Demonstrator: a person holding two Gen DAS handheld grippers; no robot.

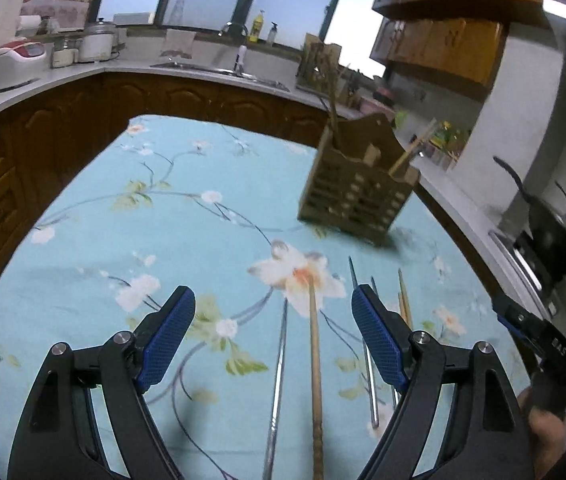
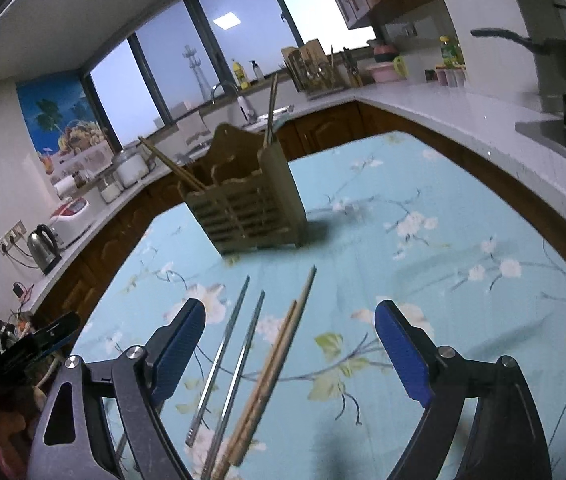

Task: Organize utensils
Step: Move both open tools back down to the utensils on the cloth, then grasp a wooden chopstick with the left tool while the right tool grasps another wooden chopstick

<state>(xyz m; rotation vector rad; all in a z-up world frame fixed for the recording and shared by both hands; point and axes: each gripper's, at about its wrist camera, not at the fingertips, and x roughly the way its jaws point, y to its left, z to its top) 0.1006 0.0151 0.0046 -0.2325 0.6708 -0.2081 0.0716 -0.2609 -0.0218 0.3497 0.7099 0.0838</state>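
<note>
Open tablecloth (image 2: 443, 280) right of holder (image 2: 251, 212) (chopsticks (image 2: 279, 344) nearer)

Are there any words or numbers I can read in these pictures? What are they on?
None can be read for sure.
Right gripper: small white marks on its black body, too blurred to read.
Yellow bottle by the window: label too small.
Green bottle on the counter: label blurred.
Poster: only palm trees and fruit, no words visible.
</note>
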